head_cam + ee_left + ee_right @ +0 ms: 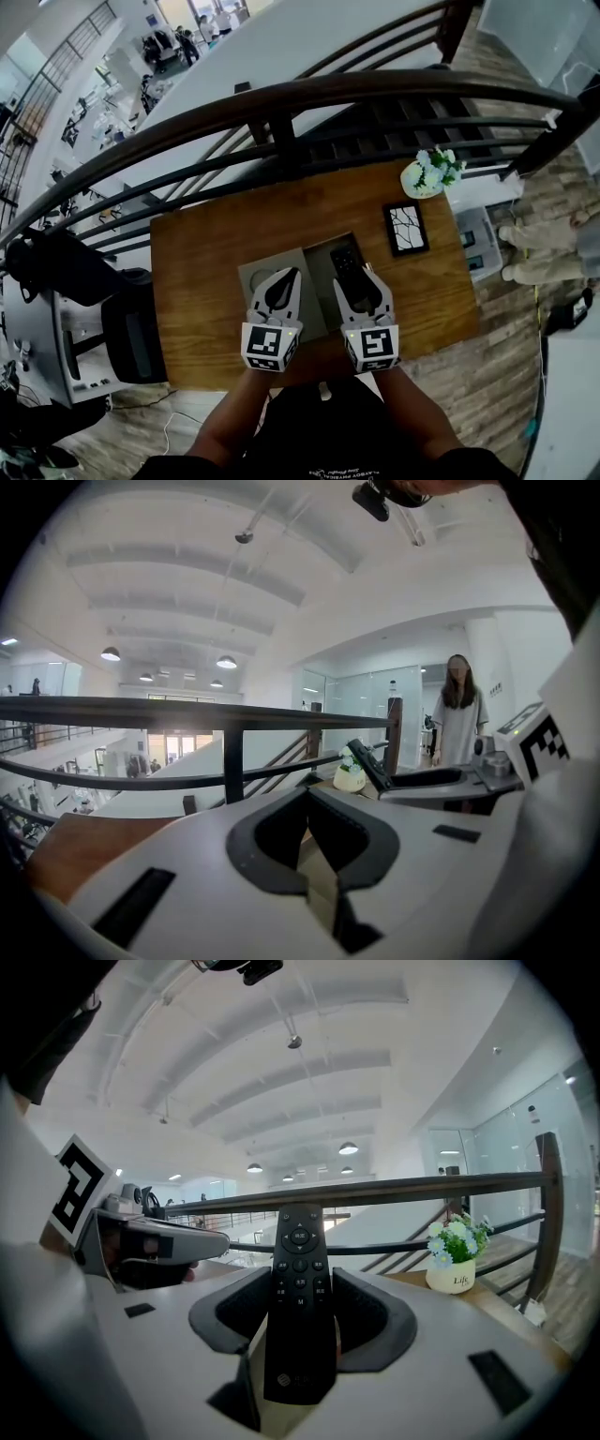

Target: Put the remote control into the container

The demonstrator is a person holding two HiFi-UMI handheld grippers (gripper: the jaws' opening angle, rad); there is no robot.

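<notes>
My right gripper (pixel 356 281) pinches the slim black plastic remote control (pixel 300 1279) above the grey square container (pixel 255 278). My left gripper (pixel 289 276) is pressed together and empty. Next, I think: lower it inside, then release.

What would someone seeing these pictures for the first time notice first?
The black remote control stands out, clamped lengthwise in the right claw over the open grey container on the wooden table. Beyond the table's far edge runs a dark curved railing, and a small pot of flowers sits at the table's far right corner.
</notes>
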